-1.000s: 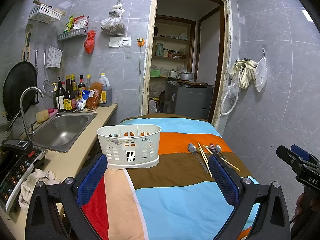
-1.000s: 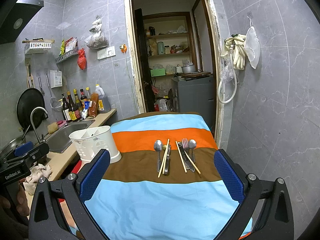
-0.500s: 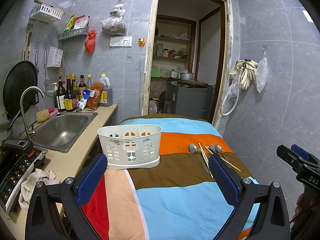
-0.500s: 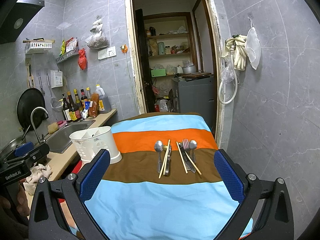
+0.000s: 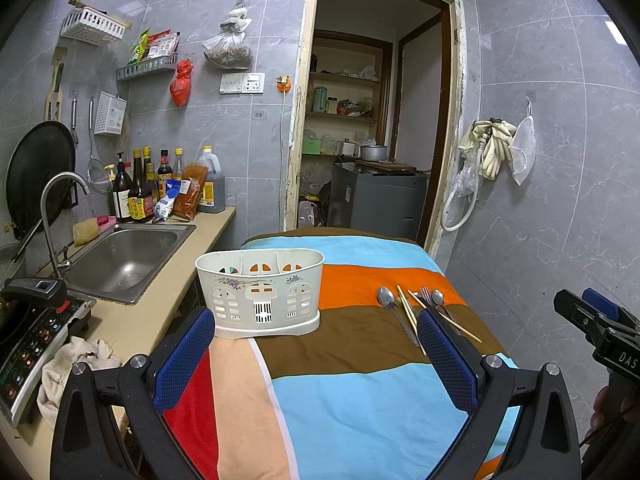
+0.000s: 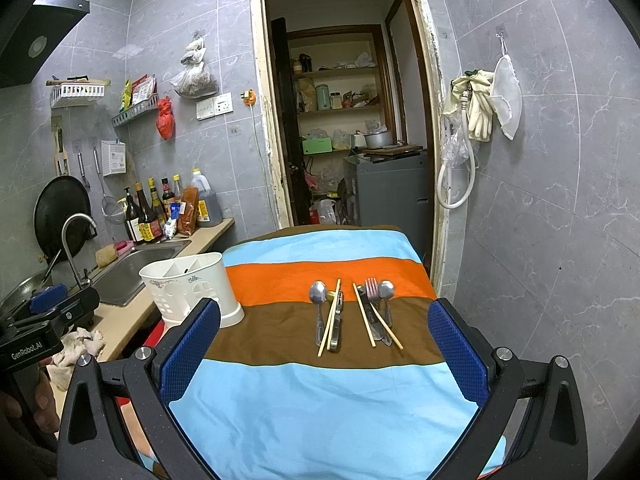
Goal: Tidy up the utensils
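Observation:
A white divided utensil holder stands at the left side of a table under a striped cloth. On the brown stripe lie two spoons, a fork and two pairs of wooden chopsticks; the same cutlery shows at right in the left wrist view. My left gripper is open, just short of the holder. My right gripper is open, short of the cutlery. Neither holds anything.
Left of the table runs a counter with a steel sink, tap, bottles, a rag and an induction cooker. Behind the table is an open doorway. Gloves and a hose hang on the right wall.
Both views have shifted only very slightly; the table objects have not moved and both grippers stay open.

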Available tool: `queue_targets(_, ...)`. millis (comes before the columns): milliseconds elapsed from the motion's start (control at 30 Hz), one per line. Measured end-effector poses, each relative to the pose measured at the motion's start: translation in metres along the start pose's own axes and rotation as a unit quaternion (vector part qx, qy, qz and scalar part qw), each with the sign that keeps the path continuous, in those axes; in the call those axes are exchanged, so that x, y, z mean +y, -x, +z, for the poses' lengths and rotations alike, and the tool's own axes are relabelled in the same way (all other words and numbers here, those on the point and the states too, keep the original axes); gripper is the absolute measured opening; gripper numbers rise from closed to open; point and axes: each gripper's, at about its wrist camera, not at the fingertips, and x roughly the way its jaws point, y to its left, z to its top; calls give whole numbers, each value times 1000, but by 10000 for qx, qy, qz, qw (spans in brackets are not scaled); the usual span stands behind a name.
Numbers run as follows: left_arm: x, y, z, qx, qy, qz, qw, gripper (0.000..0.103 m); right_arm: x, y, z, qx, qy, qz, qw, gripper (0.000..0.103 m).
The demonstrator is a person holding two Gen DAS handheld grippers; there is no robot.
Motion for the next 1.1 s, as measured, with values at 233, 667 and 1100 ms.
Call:
queue_targets(233, 0, 0, 0, 2, 3, 1, 10000, 102, 0, 0, 0, 2, 5, 8, 10000, 102)
queue_targets(667, 0, 0, 0, 7, 2, -3, 10000, 102, 1, -1, 1, 1, 4, 1, 10000, 102)
queue_targets(1100, -10, -10, -6, 26, -11, -66, 10000, 102, 5, 4, 5, 4, 22, -19, 10000, 102)
